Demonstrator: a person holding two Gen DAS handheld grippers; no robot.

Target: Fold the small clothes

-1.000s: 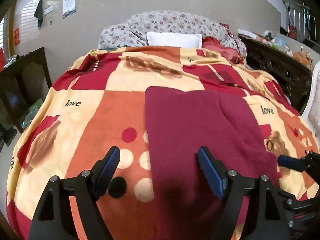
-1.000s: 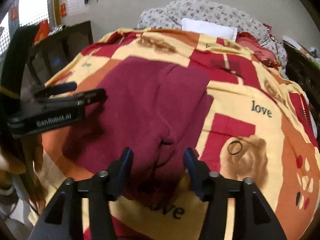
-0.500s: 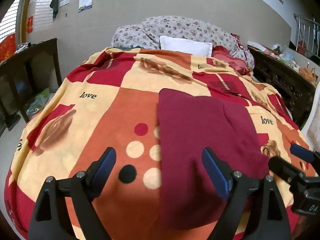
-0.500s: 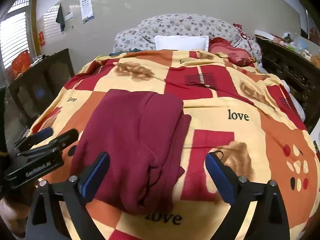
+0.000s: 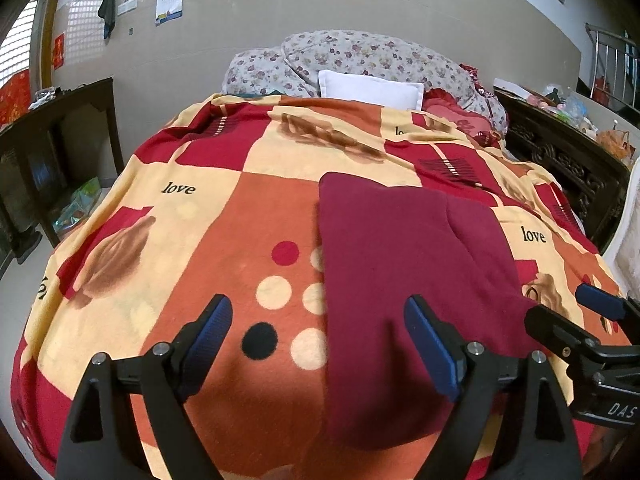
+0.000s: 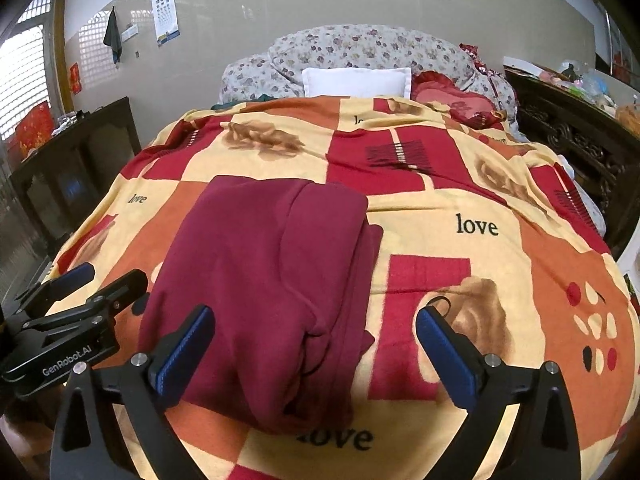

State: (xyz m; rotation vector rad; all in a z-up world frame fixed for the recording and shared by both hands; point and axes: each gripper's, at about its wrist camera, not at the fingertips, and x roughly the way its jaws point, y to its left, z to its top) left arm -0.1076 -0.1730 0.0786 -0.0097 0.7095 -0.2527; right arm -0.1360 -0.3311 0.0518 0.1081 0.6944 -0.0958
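Note:
A dark red folded garment point(image 5: 400, 260) lies flat on the patterned blanket point(image 5: 240, 220) near the bed's front edge. In the left wrist view my left gripper point(image 5: 316, 312) stands open above the garment's left edge, one finger over the blanket and the other over the cloth, holding nothing. The right wrist view shows the garment point(image 6: 260, 260) with its thick layered near corner under my right gripper point(image 6: 316, 316). Those jaws are opening wide, and the pads are clear of the cloth. Each gripper shows in the other's view: the right gripper point(image 5: 576, 320), the left gripper point(image 6: 80, 288).
A white pillow point(image 5: 372, 90) and a floral quilt point(image 5: 360, 52) sit at the head of the bed. A dark wooden cabinet point(image 5: 52, 140) stands left of the bed, with carved dark furniture point(image 5: 568, 152) on the right. The blanket drops away at the near edge.
My right gripper's jaws went from narrow around the garment's near fold to wide apart, and it drew back. The left gripper pulled back slightly and opened a little.

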